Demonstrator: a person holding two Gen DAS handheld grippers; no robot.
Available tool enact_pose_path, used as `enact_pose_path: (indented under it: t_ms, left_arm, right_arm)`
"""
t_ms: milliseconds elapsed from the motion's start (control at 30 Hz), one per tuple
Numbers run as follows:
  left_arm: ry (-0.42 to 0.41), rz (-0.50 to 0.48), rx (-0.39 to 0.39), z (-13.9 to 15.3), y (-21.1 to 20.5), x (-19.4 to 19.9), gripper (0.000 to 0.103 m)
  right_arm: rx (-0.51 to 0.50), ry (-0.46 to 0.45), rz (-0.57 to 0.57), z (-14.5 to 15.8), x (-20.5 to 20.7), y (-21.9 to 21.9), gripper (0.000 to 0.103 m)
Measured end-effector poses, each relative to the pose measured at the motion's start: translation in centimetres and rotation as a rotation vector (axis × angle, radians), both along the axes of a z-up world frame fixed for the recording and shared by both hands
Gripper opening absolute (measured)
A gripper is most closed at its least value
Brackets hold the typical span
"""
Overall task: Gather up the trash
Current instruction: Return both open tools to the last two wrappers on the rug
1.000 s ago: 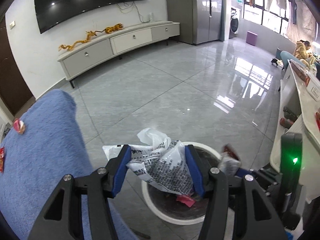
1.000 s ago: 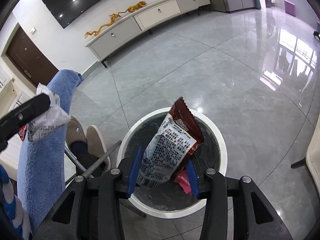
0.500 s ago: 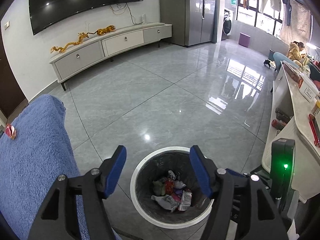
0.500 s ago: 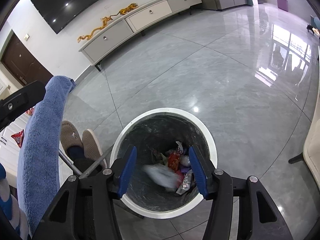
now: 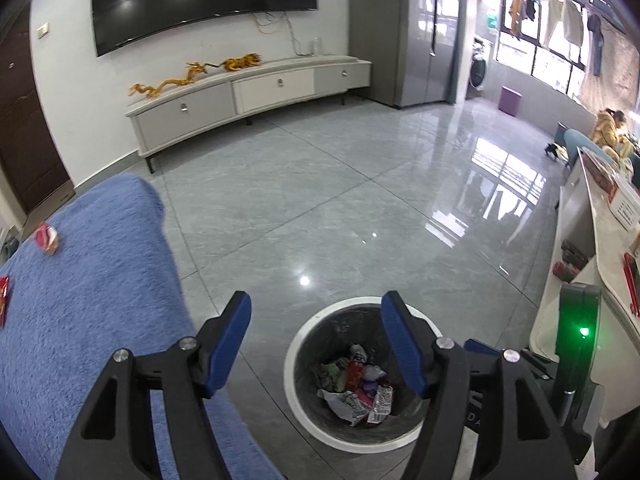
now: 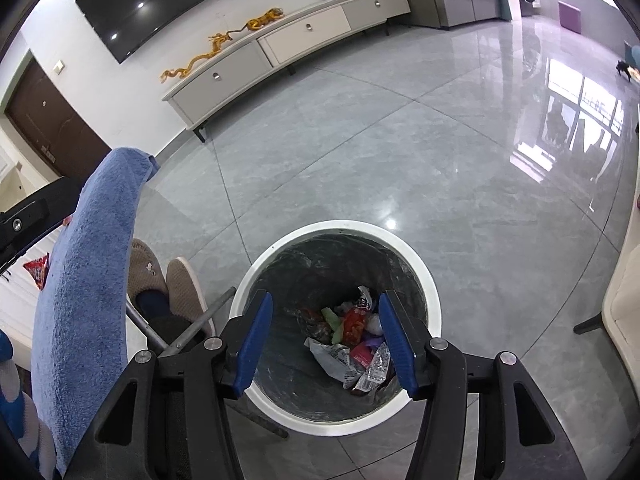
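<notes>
A round white-rimmed trash bin (image 6: 416, 264) with a dark liner stands on the grey tile floor; it also shows in the left wrist view (image 5: 294, 364). Several crumpled wrappers (image 6: 356, 344) lie at its bottom, also visible in the left wrist view (image 5: 356, 388). My right gripper (image 6: 325, 344) is open and empty, right above the bin. My left gripper (image 5: 316, 344) is open and empty, above the bin's left edge. A red wrapper (image 5: 46, 238) lies on the blue towel (image 5: 80, 300), and another red wrapper (image 5: 3, 300) lies at its left edge.
The blue towel (image 6: 88, 280) covers a surface to the left of the bin. A person's slippered feet (image 6: 164, 280) stand beside the bin. A white counter (image 5: 608, 248) with small items is on the right. A TV cabinet (image 5: 248, 96) stands along the far wall.
Both grippers opened and dropped their wrappers into the bin; the white printed bag and the brown snack bag now lie inside. The left gripper has swung left, toward the towel.
</notes>
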State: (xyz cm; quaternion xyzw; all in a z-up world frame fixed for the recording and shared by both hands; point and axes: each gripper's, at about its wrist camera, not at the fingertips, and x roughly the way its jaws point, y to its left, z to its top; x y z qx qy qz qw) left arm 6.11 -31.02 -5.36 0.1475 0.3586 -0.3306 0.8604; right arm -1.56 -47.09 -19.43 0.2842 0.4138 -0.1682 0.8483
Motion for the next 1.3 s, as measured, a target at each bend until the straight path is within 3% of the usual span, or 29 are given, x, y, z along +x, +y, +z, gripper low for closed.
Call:
enact_pose_path:
  t_ms: [433,800,1300]
  left_arm:
    - [-0.044,0.16,-0.01,1.2,7.2,1.4,0.066]
    - [-0.109,0.296,-0.044,2.9,16.8,1.5,0.066]
    - [-0.091,0.547,-0.125,3.0,28.7,3.1,0.066]
  right_arm:
    - [-0.079,-0.025,0.103,3.5,1.4,4.3,0.055]
    - [-0.148,-0.095,0.22,8.1,2.9,10.4,0.055]
    - [-0.249,-0.109,0.4,11.4,5.4,20.2,0.059]
